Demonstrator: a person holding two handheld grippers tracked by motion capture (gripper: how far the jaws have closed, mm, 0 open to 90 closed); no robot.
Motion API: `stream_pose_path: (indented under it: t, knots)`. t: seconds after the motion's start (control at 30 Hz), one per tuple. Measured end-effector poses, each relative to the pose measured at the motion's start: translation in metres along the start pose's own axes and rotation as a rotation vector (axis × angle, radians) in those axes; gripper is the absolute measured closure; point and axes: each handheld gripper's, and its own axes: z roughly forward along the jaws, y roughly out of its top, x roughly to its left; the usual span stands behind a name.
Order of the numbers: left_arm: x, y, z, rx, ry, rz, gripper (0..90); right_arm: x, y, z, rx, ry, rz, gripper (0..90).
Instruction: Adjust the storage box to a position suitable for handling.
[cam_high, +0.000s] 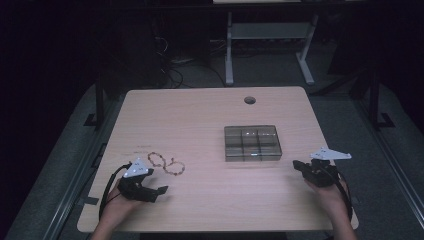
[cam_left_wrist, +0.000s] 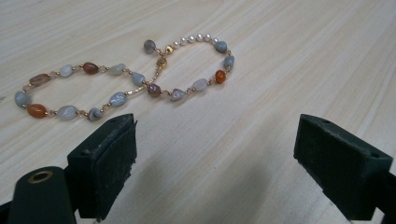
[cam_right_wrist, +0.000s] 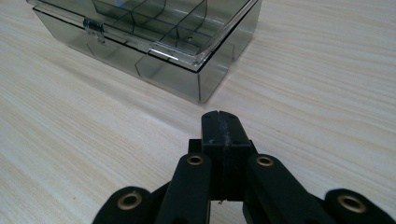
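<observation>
A beaded bracelet (cam_high: 166, 163) of grey, orange and pearl beads lies in a figure-eight on the wooden table (cam_high: 200, 115), at the front left. My left gripper (cam_high: 156, 181) rests just in front of it, open, with bare table between its pads. In the left gripper view the bracelet (cam_left_wrist: 200, 84) lies beyond the open gripper (cam_left_wrist: 217, 140). A clear smoky compartment box (cam_high: 252, 143) with its lid closed sits right of centre. My right gripper (cam_high: 300, 165) is to the box's right, shut on nothing. In the right gripper view the shut gripper (cam_right_wrist: 223, 122) points at the box's near corner (cam_right_wrist: 205, 79).
A round cable hole (cam_high: 249, 100) is near the table's far edge. Beyond the table stands a white desk frame (cam_high: 270, 45) on a dark floor. A person's hands hold both grippers at the front edge.
</observation>
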Motion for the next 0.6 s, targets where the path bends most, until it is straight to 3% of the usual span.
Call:
stream_pose_path:
  t: [0.6]
  knots:
    - [0.000,0.003,0.001,0.003,0.000,0.008,12.8,-0.023,0.026,0.013,-0.041,-0.033,0.020,89.8]
